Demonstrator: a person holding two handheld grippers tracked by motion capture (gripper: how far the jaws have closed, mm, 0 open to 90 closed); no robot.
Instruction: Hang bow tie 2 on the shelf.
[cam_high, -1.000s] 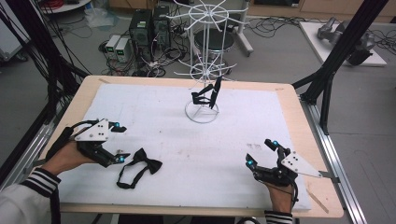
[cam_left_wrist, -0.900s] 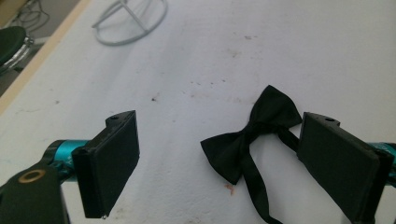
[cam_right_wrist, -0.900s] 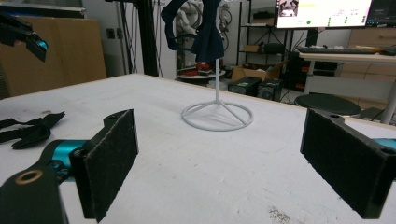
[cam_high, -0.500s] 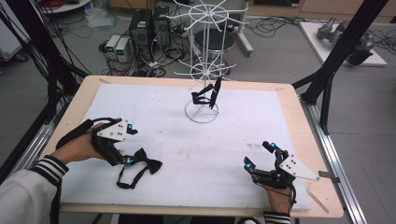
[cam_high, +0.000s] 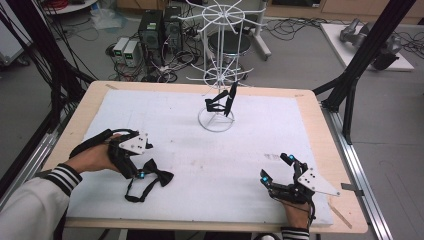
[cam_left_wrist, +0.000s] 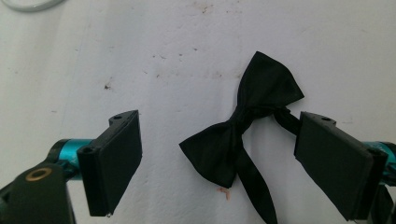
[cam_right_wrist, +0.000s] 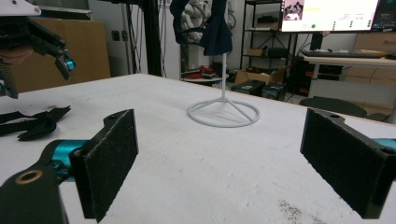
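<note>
Your left gripper (cam_high: 141, 172) hangs right over the black bow tie (cam_high: 156, 177) at about 7 o'clock on the white table cover (cam_high: 260, 130), near the front edge. Through the left gripper view the jaws stand wide apart, and the bow tie (cam_left_wrist: 243, 126) lies flat between them, its knot roughly midway and its wings running from 1 o'clock to 7 o'clock. The pad at 3 o'clock sits over the strap beside the knot; whether it touches the strap you cannot tell from here. The other pad is clear of the cloth. Nothing is gripped.

Your right gripper (cam_high: 278, 168) sits low at about 5 o'clock on the table, well apart from the bow tie. Its jaws are wide too and hold nothing; in the right gripper view they frame the white wire stand (cam_right_wrist: 223, 112) toward 12 o'clock. A second dark tie (cam_high: 222, 102) hangs on that stand (cam_high: 216, 122).
</note>
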